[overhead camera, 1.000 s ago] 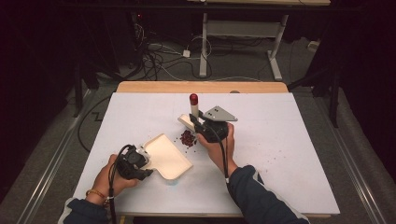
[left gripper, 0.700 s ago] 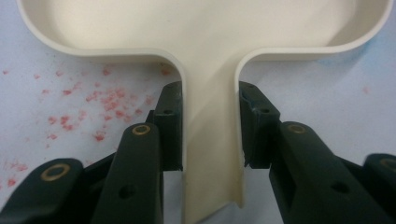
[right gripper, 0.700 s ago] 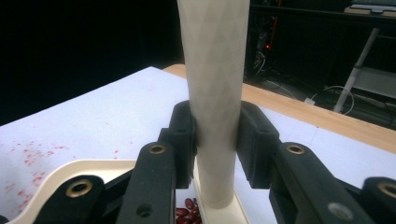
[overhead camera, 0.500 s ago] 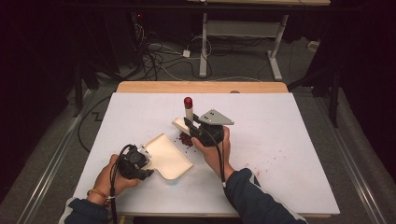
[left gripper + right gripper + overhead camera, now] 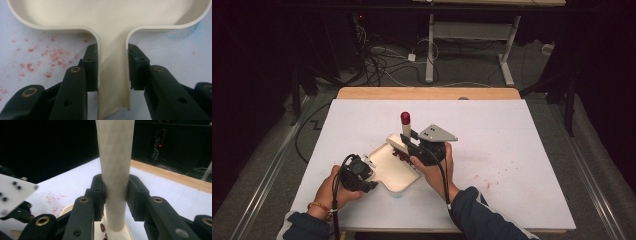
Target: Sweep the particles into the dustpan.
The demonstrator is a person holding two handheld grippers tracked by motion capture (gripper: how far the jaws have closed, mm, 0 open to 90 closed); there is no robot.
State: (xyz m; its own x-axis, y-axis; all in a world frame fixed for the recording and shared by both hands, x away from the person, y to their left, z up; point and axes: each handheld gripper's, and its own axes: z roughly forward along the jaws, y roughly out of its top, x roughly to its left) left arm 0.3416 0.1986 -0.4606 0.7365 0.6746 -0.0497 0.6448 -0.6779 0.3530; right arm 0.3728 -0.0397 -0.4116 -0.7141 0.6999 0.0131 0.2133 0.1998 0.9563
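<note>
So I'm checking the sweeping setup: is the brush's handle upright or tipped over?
Upright: the cream brush handle with a red tip rises straight between the right tool's closed jaws.

My left gripper point(image 5: 357, 174): black body, black cable point(image 5: 334, 210) trailing by wrist. Right gripper point(image 5: 424, 149): black, wearing grey three-cornered plate point(image 5: 438, 133) dotted with small holes. My jaws showing matte black links, brass-ringed pivots, small screw holes. Wearing dark blue sleeves point(image 5: 479, 215); orange-gold bracelet point(image 5: 319, 207) circling left wrist.
</note>
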